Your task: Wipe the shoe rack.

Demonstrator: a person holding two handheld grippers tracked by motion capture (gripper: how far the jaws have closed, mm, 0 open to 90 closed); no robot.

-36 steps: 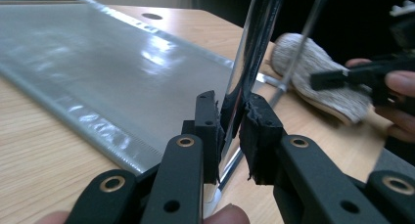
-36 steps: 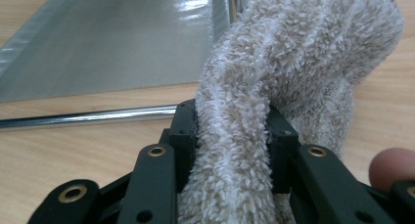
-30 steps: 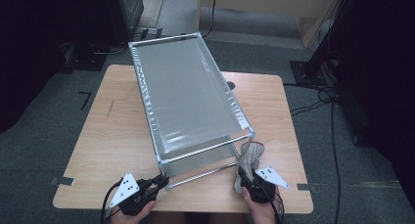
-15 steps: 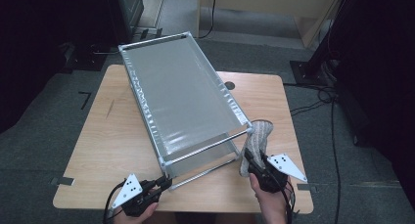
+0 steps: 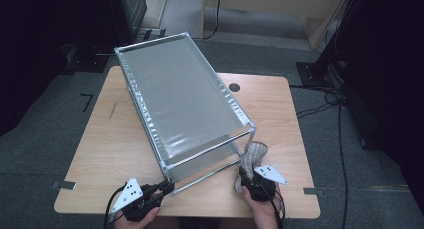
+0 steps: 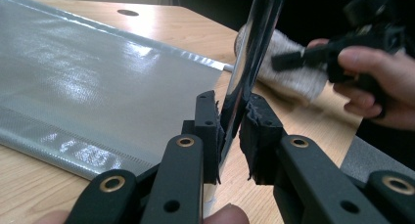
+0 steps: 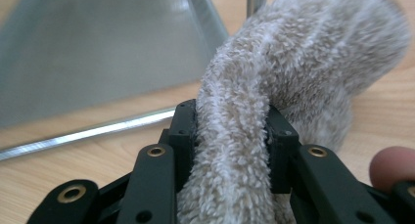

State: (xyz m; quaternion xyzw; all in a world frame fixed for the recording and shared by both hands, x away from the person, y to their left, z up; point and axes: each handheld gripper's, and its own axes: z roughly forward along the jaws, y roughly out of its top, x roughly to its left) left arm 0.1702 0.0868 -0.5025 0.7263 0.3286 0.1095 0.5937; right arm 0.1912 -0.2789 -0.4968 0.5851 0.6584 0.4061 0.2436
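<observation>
A chrome leg (image 6: 249, 62) of the metal rack (image 5: 185, 106) is clamped by the left gripper (image 6: 230, 128), while a fluffy grey cloth (image 7: 274, 87) is gripped by the right gripper (image 7: 230, 131).

Black grippers (image 5: 165, 187) with brass-ringed screw holes, grey triangular plates (image 5: 127, 192).

The left gripper (image 6: 231, 128) squeezed a shiny metal pole (image 6: 249, 57). Behind it, a hand (image 6: 377, 82) held a fuzzy grey cloth (image 6: 288, 75) on the wooden table (image 6: 186, 26).
</observation>
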